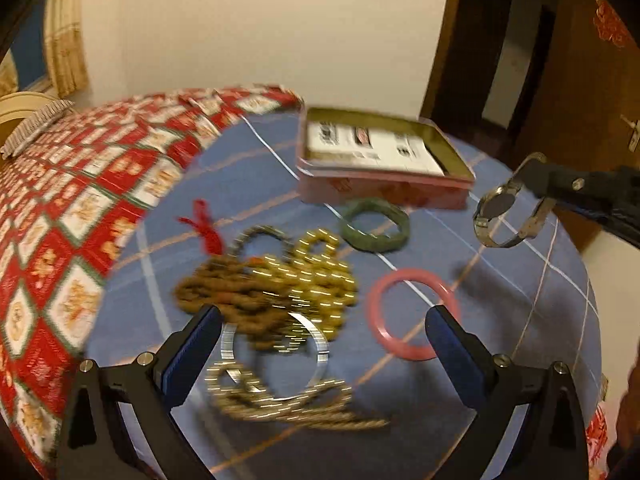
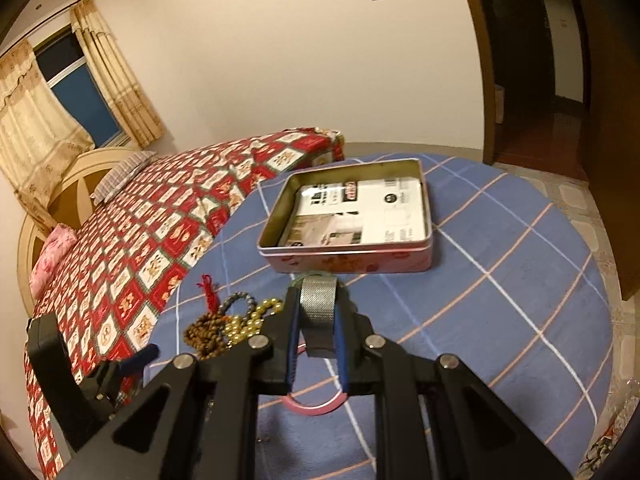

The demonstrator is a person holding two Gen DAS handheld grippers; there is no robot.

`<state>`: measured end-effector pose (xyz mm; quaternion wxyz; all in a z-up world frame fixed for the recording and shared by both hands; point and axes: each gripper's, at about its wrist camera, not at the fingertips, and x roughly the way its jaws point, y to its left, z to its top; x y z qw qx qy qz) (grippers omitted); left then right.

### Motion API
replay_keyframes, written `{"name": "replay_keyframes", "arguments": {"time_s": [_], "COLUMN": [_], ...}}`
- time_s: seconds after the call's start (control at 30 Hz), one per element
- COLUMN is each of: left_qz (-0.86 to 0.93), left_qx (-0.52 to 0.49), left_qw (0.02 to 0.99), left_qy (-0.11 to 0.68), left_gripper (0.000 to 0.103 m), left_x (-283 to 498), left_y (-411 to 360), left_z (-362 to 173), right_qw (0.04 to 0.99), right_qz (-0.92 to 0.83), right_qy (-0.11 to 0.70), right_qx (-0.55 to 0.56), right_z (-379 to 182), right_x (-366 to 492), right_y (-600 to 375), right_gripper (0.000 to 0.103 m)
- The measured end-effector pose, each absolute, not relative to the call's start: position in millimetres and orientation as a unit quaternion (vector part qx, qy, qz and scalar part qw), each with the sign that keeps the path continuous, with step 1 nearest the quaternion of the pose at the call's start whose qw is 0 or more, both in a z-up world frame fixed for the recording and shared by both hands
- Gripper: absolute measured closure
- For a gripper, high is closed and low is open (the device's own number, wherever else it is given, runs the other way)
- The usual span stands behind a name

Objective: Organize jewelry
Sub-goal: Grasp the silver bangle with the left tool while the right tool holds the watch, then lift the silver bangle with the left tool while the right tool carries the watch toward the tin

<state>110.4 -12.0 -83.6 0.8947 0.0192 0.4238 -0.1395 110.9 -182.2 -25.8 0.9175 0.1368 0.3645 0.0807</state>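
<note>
Watch [image 2: 317,307] band upright between pads [image 2: 293,336]

We look down from close above each hand-held gripper, slanting across the blue checked surface [image 1: 500,280]. Both views share the open tin [image 1: 384,196] [image 2: 348,260], the bead pile [image 1: 264,284] [image 2: 224,326] and the bed [image 1: 80,200] [image 2: 140,240].

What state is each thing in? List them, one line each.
Left gripper: open, above the bead pile.
Right gripper: shut on the watch, raised off the table.
Watch: held by its mesh band.
Tin box: open, holding a printed card.
Pink bangle: lying flat.
Green bracelet: lying beside the tin.
Bead strands: heaped, tangled.
</note>
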Motion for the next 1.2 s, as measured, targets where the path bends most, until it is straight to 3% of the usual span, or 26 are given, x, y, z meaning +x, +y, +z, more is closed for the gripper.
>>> {"name": "replay_keyframes", "arguments": {"time_s": [0.17,0.3,0.37,0.43,0.5,0.57,1.0,1.2], "left_qz": [-0.131,-0.100,-0.102,-0.127,-0.149,-0.164,-0.206,-0.202], "left_qx": [0.024,0.081,0.082,0.065,0.055,0.034,-0.005,0.008], "left_qw": [0.865,0.872,0.875,0.872,0.868,0.866,0.902,0.906], "left_qy": [0.483,0.472,0.466,0.469,0.470,0.470,0.378,0.373], "left_gripper": [0.017,0.025,0.036,0.069,0.088,0.093,0.095,0.095], "left_x": [127,127,126,127,130,130,107,109], "left_y": [-43,-61,-63,-62,-60,-55,-24,-22], "left_z": [-113,-122,-121,-121,-120,-116,-58,-56], "right_qw": [0.921,0.919,0.919,0.919,0.918,0.918,0.923,0.925], "right_qz": [0.068,0.061,0.058,0.058,0.058,0.058,0.045,0.045], "right_qy": [0.360,0.361,0.360,0.359,0.358,0.356,0.341,0.337], "right_qx": [0.133,0.146,0.149,0.154,0.159,0.163,0.173,0.168], "right_z": [-26,-29,-30,-31,-31,-30,-27,-22], "right_x": [103,99,98,97,97,96,90,91], "right_y": [-193,-204,-208,-212,-215,-217,-227,-225], "right_gripper": [0.085,0.085,0.085,0.085,0.085,0.085,0.085,0.085]}}
